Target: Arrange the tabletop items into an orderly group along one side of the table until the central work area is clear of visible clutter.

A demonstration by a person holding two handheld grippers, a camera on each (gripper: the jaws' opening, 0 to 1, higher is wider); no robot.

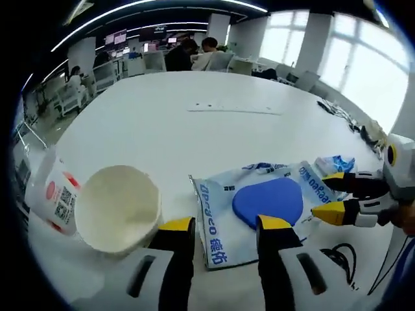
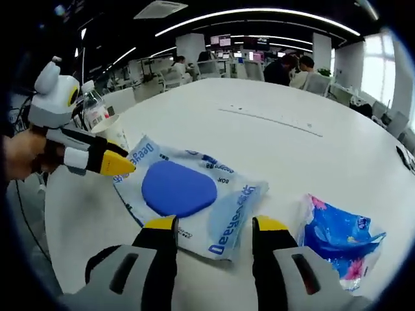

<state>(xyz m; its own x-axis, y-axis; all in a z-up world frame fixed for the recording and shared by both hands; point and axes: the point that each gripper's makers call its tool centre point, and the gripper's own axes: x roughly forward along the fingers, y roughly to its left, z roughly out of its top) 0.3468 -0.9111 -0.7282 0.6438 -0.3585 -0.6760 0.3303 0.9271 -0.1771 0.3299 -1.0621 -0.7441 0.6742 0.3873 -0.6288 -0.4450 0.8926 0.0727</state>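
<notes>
Both hand-held grippers are hovering with jaws parted and nothing between them, closing in on the same pack from opposite sides. Left hand-held gripper (image 1: pixel 225 225) is facing the blue-and-white wipes pack (image 1: pixel 259 207) lying flat on the desk (image 1: pixel 194 129), likely to slide it aside. Right hand-held gripper (image 2: pixel 214 225) is approaching the pack's other edge. Just beside the left one, a white paper bowl (image 1: pixel 117 207) is leaning on its side against a small white bottle (image 1: pixel 52 194), already near the desk edge. Right of the wipes, a blue printed tissue packet (image 2: pixel 337 236) is lying apart. Farther off, people are sitting across the room.
</notes>
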